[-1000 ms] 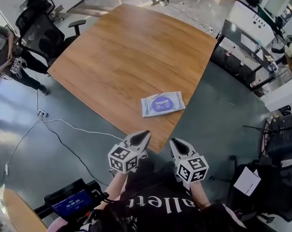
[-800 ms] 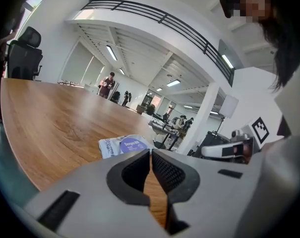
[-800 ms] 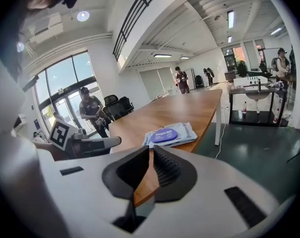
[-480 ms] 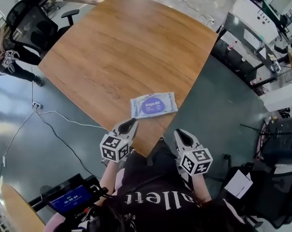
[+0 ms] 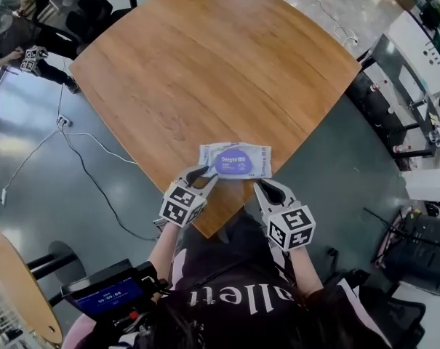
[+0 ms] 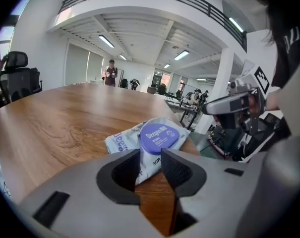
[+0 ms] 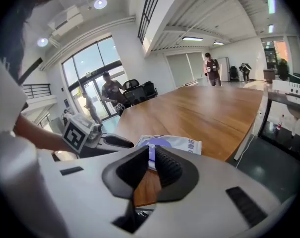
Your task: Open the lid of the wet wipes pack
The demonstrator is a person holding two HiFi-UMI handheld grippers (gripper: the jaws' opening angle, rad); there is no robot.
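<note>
Wipes first: the wet wipes pack [image 5: 236,160] lay flat at the near corner of the wooden table [image 5: 205,64], its long axis running left to right. The purple oval lid [image 5: 234,164], not yet opened, sat about mid-pack. Both grippers came at it from the near side, so the pack lay straight ahead of each, a little below the line of the jaws.

The left gripper [image 5: 202,174] was the closer one. Its jaws had just been opening and stood apart. In the left gripper view the pack's near left corner showed in the gap between them, with neither pad pressing on it. Whether the tips brushed the wrapper could not be told.

The right gripper [image 5: 265,187] had its jaws together with nothing in them. Its tip stopped just short of the pack's near right edge, over the table's border.

By my reading, the left was placed to steady the pack's left end. The right had to travel on, far and slightly left, to reach the lid. Which edge of the lid carried the lifting tab was not visible.
</note>
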